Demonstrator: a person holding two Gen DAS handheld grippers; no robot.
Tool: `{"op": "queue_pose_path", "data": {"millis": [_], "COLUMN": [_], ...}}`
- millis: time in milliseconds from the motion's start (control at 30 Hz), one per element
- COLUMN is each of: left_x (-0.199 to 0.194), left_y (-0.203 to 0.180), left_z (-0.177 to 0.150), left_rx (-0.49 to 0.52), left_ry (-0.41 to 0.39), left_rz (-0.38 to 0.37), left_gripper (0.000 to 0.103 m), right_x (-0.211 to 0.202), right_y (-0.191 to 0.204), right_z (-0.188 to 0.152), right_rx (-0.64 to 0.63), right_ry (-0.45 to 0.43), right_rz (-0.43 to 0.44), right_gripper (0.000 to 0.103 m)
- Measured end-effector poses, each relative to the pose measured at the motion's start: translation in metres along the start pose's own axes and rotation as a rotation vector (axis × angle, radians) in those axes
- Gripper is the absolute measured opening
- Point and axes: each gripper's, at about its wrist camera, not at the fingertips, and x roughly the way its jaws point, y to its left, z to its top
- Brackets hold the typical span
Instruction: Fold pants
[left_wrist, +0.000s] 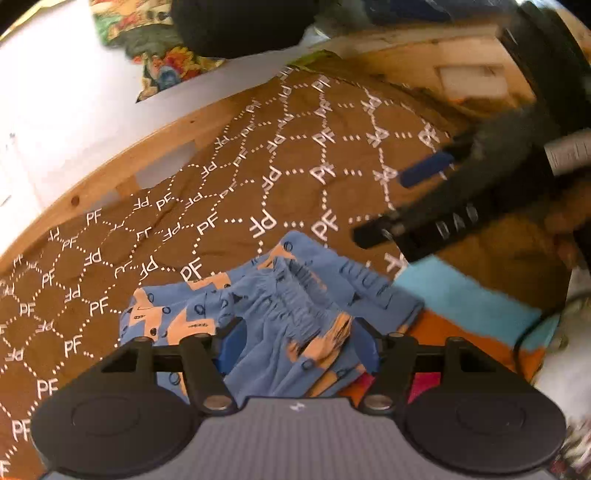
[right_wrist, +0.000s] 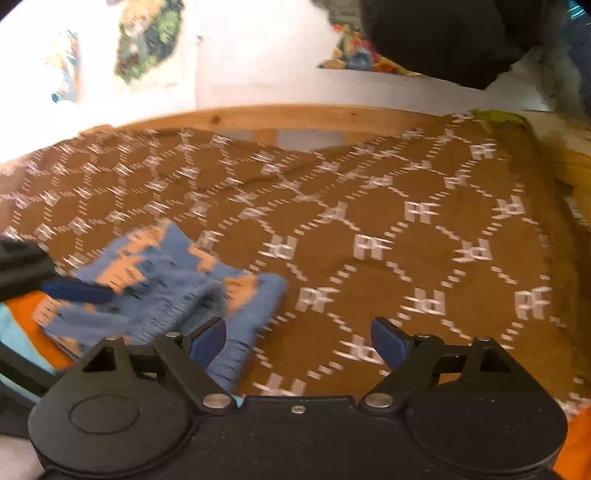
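The blue pants (left_wrist: 280, 306) with peach prints lie bunched on the brown bed cover, waistband gathered in the middle. My left gripper (left_wrist: 295, 343) is wide open, its blue pads on either side of the cloth, not pinching it. In the right wrist view the pants (right_wrist: 166, 291) lie at the left, blurred. My right gripper (right_wrist: 299, 339) is open and empty over the bare cover, just right of the pants. The right gripper also shows in the left wrist view (left_wrist: 424, 173), hovering beyond the pants. The left gripper's blue finger (right_wrist: 77, 290) reaches over the pants.
A brown bed cover (left_wrist: 184, 206) with white PF lettering covers the bed. A wooden bed frame (right_wrist: 295, 114) runs along the white wall. Orange, light-blue and pink cloth (left_wrist: 461, 321) lies beside the pants. A dark object (right_wrist: 443, 37) and colourful fabric sit at the far side.
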Motion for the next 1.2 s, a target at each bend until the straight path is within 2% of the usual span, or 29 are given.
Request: {"op": "queue_pose_path", "data": {"millis": [67,133,233,267,333,367,400,433,533,700,767,833,900,933,967,1033,1067,1100,1133,1200], "left_x": [0.004,0.009,0.015,0.016,0.016,0.017,0.017,0.017,0.010,-0.014,-0.016,-0.012,0.001,0.009,0.016,0.012,0.006,-0.003,-0.012,-0.026], "left_y": [0.004,0.012,0.020,0.022,0.023,0.023,0.023,0.023,0.022,0.022,0.018,0.011,0.003,0.000,-0.002,0.002,0.007,0.014,0.021,0.039], "left_z": [-0.004,-0.005,-0.009,-0.011,-0.013,-0.013,-0.012,-0.012,-0.009,0.011,0.019,0.020,0.014,0.010,0.005,0.001,0.001,0.000,-0.002,-0.008], "left_rx": [0.005,-0.017,-0.051,-0.054,-0.061,-0.063,-0.064,-0.064,-0.070,-0.093,-0.087,-0.069,-0.052,-0.047,-0.039,-0.044,-0.060,-0.086,-0.117,-0.208], "left_ry": [0.024,0.044,0.070,0.080,0.081,0.080,0.079,0.078,0.061,-0.013,-0.032,-0.025,0.021,0.053,0.092,0.087,0.067,0.034,-0.001,-0.070], "left_rz": [-0.007,-0.041,-0.090,-0.101,-0.114,-0.115,-0.112,-0.108,-0.103,-0.119,-0.140,-0.163,-0.192,-0.203,-0.204,-0.197,-0.194,-0.189,-0.174,-0.093], "left_gripper": [0.060,0.053,0.044,0.038,0.028,0.019,0.014,0.011,0.006,0.006,0.006,0.006,0.008,0.009,0.017,0.027,0.044,0.060,0.065,0.069], "right_x": [0.009,0.021,0.042,0.047,0.057,0.060,0.063,0.065,0.059,0.031,0.018,0.014,0.020,0.025,0.033,0.033,0.030,0.026,0.021,0.012], "right_y": [0.005,0.010,0.015,0.016,0.020,0.021,0.022,0.023,0.021,0.006,0.003,0.000,0.000,0.000,0.002,0.005,0.006,0.006,0.006,0.006], "right_z": [0.005,0.010,0.014,0.014,0.014,0.014,0.012,0.011,0.009,0.033,0.042,0.042,0.031,0.023,0.013,0.005,0.008,0.013,0.018,0.028], "right_rx": [0.009,0.037,0.107,0.130,0.163,0.178,0.196,0.212,0.234,0.274,0.252,0.217,0.195,0.195,0.188,0.163,0.146,0.123,0.103,0.062], "right_ry": [-0.008,0.001,0.057,0.071,0.099,0.111,0.117,0.120,0.088,0.064,0.075,0.105,0.157,0.184,0.221,0.222,0.213,0.198,0.170,0.118], "right_rz": [0.076,0.159,0.241,0.260,0.283,0.285,0.295,0.306,0.306,0.295,0.268,0.238,0.212,0.200,0.184,0.169,0.172,0.175,0.168,0.131], "right_gripper": [0.085,0.069,0.054,0.051,0.037,0.033,0.019,0.011,0.005,0.004,0.004,0.005,0.007,0.009,0.013,0.017,0.023,0.043,0.060,0.072]}}
